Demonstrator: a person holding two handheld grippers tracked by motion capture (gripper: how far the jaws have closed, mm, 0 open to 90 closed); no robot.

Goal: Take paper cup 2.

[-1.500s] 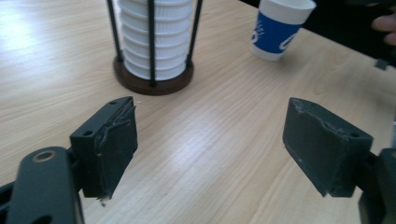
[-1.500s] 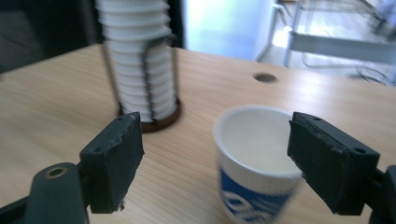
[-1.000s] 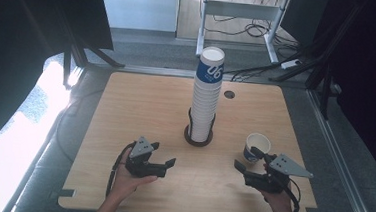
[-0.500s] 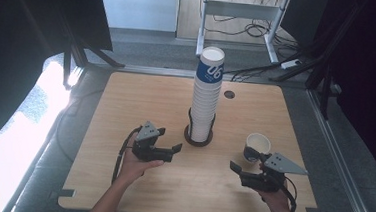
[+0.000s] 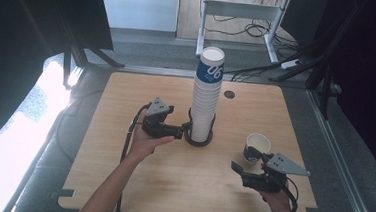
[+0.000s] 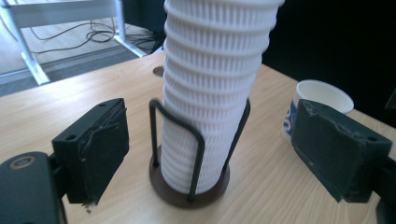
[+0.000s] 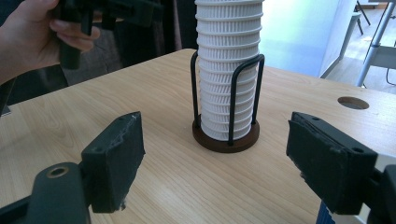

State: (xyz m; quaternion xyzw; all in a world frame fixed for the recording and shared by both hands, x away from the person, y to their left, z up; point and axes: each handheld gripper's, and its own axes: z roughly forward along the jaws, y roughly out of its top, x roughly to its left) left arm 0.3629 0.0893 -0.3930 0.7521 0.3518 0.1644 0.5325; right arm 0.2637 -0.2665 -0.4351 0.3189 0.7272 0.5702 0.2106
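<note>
Looking down from the high view, the left gripper (image 5: pixel 183 131) sits just beside the cup stack (image 5: pixel 207 95), jaws parted and empty, having just been opening. That stack stands in a wire holder (image 5: pixel 198 138) at the middle of the table (image 5: pixel 126 101), and the top cup reads "06" on a blue band. One single cup (image 5: pixel 256 147) already stands apart to the right, touching the right gripper (image 5: pixel 244 160), whose jaws have just been opening too, nothing clamped. So one cup looks done; my guess is many more remain to pull.

Over to the left gripper view: pads wide either side of the ribbed stack (image 6: pixel 212 88), not touching it, single cup (image 6: pixel 317 100) behind.

Right gripper view now: jaws wide and empty, stack (image 7: pixel 229 70) well ahead, left hand (image 7: pixel 32 35) up at the corner.
</note>
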